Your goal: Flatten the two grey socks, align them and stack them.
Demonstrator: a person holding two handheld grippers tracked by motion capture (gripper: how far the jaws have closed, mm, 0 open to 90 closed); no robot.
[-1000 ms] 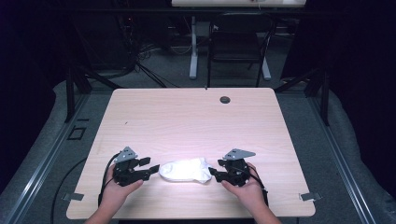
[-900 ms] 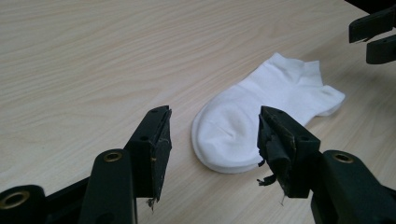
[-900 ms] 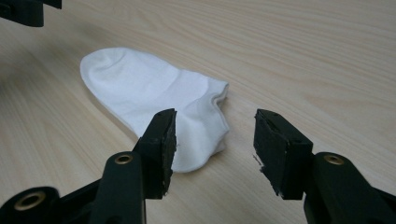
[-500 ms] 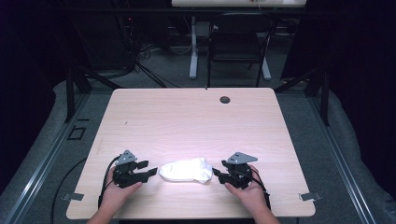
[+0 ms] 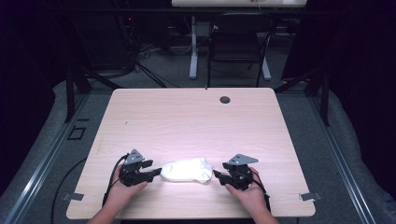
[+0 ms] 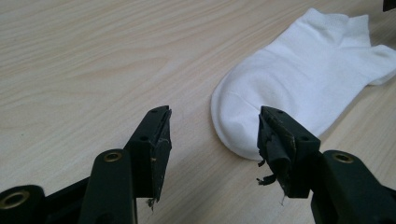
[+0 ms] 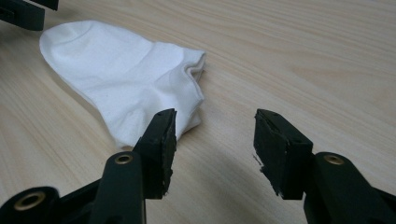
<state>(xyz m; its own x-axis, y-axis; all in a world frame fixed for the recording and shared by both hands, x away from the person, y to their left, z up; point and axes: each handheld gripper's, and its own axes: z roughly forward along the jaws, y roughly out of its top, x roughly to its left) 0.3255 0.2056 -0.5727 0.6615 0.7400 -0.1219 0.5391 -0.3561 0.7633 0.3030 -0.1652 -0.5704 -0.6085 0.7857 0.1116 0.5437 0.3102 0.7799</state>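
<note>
Sock point(image 5: 186, 170), white, ankle-cut, lying flat near the front edge of the bench point(image 5: 196, 121). Left gripper point(image 6: 212, 135) at its toe, right gripper point(image 7: 215, 140) at its cuff, both with fingers spread, holding nothing. Judged stage: approach; next, each closes on its end.

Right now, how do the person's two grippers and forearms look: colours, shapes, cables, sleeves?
Both the left gripper and the right gripper are black, each with a grey three-cornered plate on top. Each has two blocky black jaws with worn, frayed pads and brass-coloured rivets at the base. A black cable loops from the left gripper toward the table edge. The forearms are bare; no sleeves are visible.
</note>
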